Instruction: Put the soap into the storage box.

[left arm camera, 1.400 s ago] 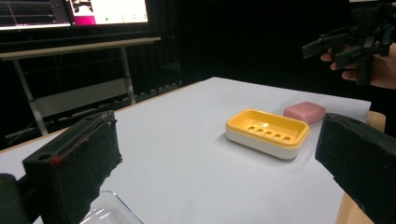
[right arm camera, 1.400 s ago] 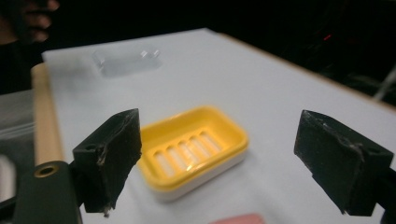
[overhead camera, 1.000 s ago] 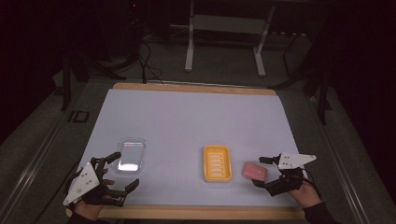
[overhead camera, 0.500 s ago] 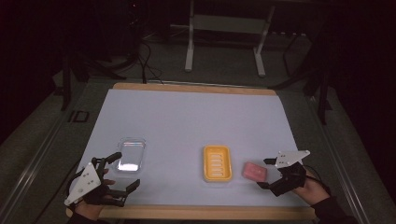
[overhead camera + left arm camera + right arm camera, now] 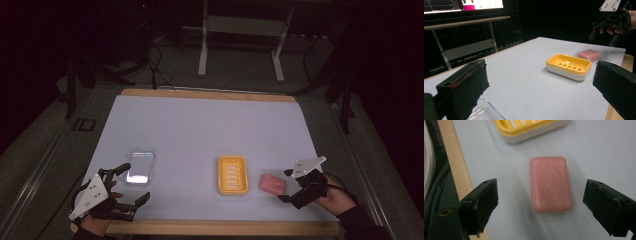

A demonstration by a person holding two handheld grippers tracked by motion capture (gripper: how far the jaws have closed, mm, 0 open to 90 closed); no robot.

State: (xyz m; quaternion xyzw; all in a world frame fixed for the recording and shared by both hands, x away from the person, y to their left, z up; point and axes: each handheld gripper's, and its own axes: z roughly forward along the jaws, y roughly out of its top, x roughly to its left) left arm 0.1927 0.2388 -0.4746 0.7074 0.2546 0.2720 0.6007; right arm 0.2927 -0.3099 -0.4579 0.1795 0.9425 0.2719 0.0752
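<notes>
Soap (image 5: 550,184) lying flat on bench (image 5: 200,130), just beside yellow dish (image 5: 232,174), not in it. Right gripper (image 5: 290,185) spread wide around it, nothing grabbed; left gripper (image 5: 130,182) gaping near clear lid (image 5: 140,164). Looks barely started.

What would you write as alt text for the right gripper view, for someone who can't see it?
A pink bar of soap lies flat on a pale table cover, framed between the two black fingers of the open right gripper, which do not touch it. The edge of a yellow soap dish sits just beyond it, apart from the soap.
</notes>
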